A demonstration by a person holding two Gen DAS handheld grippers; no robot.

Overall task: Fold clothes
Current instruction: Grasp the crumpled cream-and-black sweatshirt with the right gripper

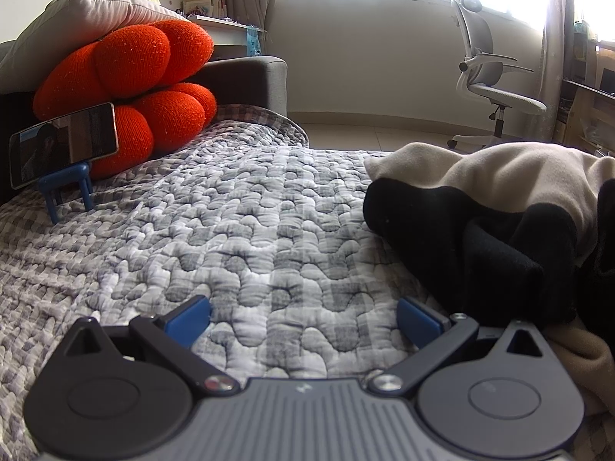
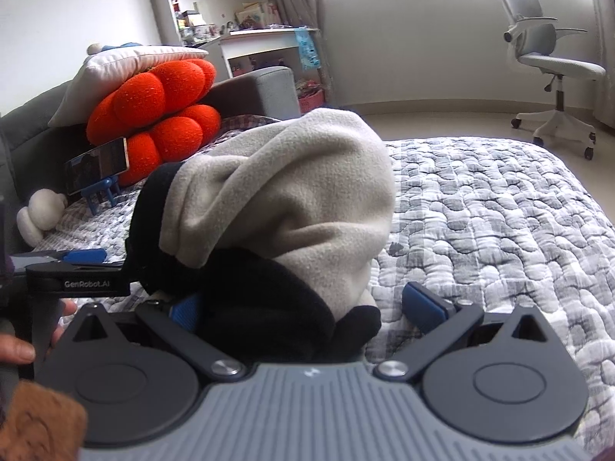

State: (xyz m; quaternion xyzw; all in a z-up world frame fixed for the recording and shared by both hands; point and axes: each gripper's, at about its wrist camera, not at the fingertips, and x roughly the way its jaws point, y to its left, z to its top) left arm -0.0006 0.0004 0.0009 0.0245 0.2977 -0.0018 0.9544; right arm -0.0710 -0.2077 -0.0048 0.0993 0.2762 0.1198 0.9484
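Fleece [image 2: 292, 192] sits bunched in 1 heap on the bed [image 2: 499, 211], beige over black, not flat. My right gripper [image 2: 303, 311] is spread wide, black hem between its fingers, nothing pinched. Left gripper [image 1: 303, 317] also released, over bare quilt just left of the heap. My call: pinch only 1 layer at the hem, else the heap drags along.

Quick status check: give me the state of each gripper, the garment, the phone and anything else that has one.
left gripper: open, over bare quilt, holding nothing.
right gripper: open, black part of the garment between its fingers.
cream and black garment: crumpled in a heap, unfolded.
phone: propped sideways on a blue stand, screen on.
quilt: spread flat.
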